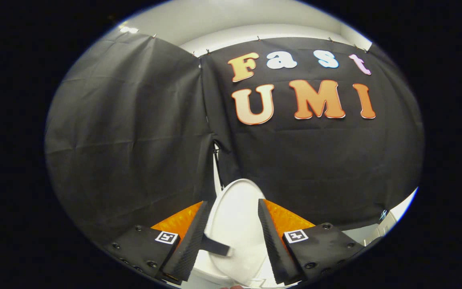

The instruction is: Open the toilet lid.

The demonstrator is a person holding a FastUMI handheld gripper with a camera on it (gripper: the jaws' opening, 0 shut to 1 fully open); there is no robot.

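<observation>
Black cloth wall (134, 132) is seen behind everything; white toilet lid (237, 216) is raised near upright against it, long axis running away from the gripper (233, 222). Lid sits between the fingers (193, 237), which are spread apart with no visible pressing, so nothing is judged clamped

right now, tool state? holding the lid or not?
Tool: fingers spread apart, open. The white toilet lid stands raised between them, but neither finger visibly presses on it. Not holding.
</observation>
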